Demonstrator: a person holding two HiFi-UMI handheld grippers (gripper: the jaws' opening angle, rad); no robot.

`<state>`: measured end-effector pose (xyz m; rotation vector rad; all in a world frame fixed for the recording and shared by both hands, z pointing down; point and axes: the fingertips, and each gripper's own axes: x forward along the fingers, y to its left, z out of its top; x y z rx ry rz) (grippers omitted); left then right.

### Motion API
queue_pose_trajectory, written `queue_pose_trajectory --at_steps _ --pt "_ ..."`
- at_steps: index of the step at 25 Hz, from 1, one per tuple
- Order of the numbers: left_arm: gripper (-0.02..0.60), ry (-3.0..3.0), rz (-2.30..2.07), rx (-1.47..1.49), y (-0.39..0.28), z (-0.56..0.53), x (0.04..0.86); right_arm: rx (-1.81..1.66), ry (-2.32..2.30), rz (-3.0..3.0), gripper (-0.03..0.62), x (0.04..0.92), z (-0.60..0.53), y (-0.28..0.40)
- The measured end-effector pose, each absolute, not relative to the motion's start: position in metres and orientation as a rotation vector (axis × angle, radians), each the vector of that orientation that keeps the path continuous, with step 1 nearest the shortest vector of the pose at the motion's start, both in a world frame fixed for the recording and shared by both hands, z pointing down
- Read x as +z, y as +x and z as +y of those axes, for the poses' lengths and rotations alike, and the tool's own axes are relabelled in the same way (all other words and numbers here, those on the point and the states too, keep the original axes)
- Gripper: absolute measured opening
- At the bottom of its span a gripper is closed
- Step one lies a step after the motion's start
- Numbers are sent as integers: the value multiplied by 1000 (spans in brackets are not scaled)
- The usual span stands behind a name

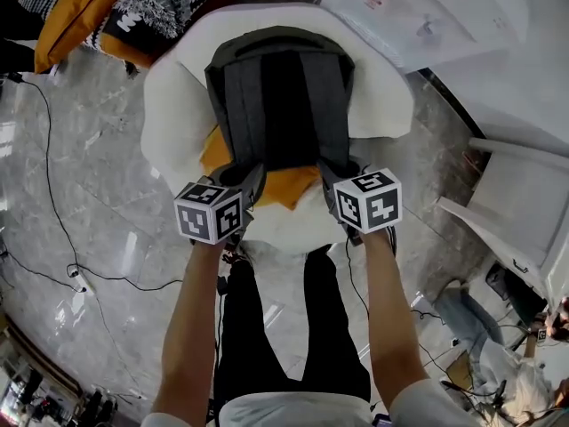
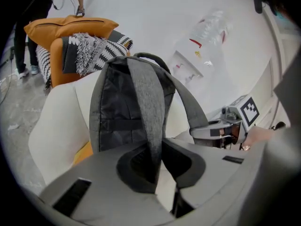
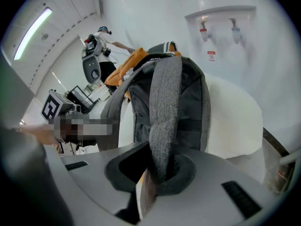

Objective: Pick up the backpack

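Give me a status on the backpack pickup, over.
Left gripper shut on one shoulder strap, right gripper shut on the other strap. Backpack upright on white armchair, orange cushion beneath. Nothing in the way.

Matt grey woven cloth backpack (image 1: 280,96) (heathered straps (image 2: 149,107)), soft white fabric chair (image 1: 169,105), glossy marbled floor (image 1: 89,194)

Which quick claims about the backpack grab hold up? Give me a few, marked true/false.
1. The left hand-held gripper is shut on a shoulder strap. True.
2. The right hand-held gripper is empty. False: it is shut on the other shoulder strap.
3. The backpack lies on the floor. False: it is over a white armchair.
4. An orange cushion shows at the backpack's near end. True.
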<state>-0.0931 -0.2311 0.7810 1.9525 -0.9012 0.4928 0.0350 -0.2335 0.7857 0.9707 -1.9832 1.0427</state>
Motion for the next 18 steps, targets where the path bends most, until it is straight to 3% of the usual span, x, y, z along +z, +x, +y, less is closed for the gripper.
queue_pose_trajectory --at_steps 18 --pt "46 1982 -886 439 -82 -177 763 1068 1014 -1952 32 772 -176 57"
